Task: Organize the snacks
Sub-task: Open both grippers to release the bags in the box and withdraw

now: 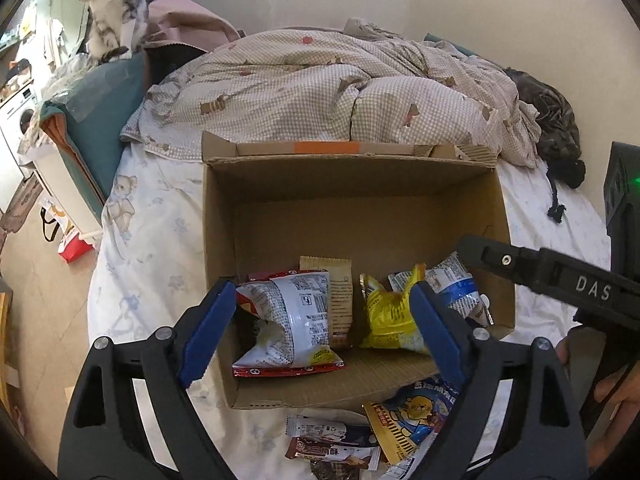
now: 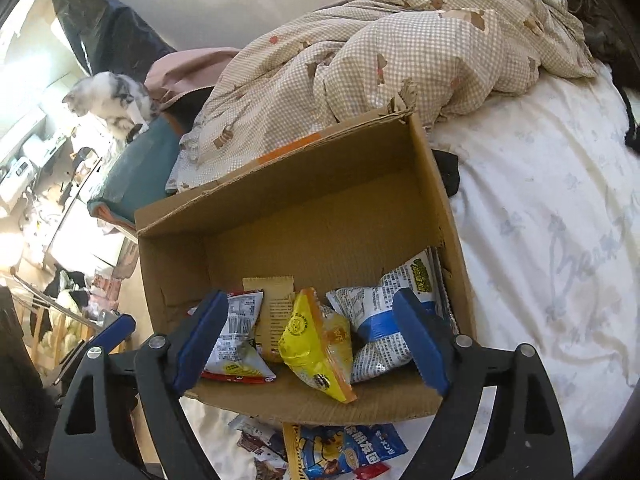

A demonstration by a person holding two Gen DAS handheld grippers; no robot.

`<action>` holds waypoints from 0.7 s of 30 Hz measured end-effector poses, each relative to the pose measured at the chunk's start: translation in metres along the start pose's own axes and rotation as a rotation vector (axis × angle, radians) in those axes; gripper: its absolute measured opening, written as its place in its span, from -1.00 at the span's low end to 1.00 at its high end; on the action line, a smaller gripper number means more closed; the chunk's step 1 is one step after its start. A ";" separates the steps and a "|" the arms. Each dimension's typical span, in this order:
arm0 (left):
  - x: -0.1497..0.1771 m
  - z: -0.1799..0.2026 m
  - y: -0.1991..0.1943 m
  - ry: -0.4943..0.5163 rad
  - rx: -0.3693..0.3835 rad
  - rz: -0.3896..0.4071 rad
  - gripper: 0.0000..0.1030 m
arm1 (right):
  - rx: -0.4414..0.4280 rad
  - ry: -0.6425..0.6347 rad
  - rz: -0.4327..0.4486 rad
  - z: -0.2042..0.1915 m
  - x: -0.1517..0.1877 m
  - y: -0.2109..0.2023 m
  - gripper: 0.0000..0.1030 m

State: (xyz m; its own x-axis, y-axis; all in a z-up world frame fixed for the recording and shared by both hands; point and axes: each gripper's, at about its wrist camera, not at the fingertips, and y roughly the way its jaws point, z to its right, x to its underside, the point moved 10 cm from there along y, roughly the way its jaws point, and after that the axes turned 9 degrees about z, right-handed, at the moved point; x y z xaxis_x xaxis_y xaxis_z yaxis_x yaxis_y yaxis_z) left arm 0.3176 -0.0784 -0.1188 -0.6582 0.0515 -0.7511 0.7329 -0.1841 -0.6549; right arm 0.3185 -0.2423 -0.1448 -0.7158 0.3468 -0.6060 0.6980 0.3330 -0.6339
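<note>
While hanging over the near rim: sitting open-topped at frame centre, cardboard box on the white sheet.
Box edges: standing upright on all four walls, far flap folding back toward the checked quilt at upper centre, near wall lying low at lower centre.
Open room inside: staying bare across the far half of the box floor; crowding only along the near wall.
Snacks in box: leaning in a row from left to right, red-edged white packet, tan packet, yellow packet, blue-and-white packet.
Snacks outside: lying on the sheet just below the near wall at lower centre, blue cartoon packet and brown bar wrappers.
Room around box: lying open as plain sheet at right in the right wrist view; quilt pressing against the far wall.
Left gripper: gaping wide, gripping nothing, blue pads apart from the packets beneath.
Right gripper: gaping wide too, holding nothing, yellow packet lying loose between and below the pads.
Upper left: perching on a teal cushion, grey-and-white cat.
</note>
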 end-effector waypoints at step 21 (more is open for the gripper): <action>0.001 -0.039 -0.068 -0.118 -0.040 0.053 0.68 | 0.040 0.005 0.042 0.009 0.027 -0.080 0.69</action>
State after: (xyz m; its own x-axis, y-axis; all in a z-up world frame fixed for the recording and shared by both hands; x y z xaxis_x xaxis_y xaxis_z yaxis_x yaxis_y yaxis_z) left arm 0.2743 -0.0281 -0.0781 -0.6321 -0.0739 -0.7714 0.7722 -0.1440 -0.6189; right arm 0.2435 -0.2678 -0.1151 -0.6856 0.3642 -0.6303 0.7262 0.2829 -0.6265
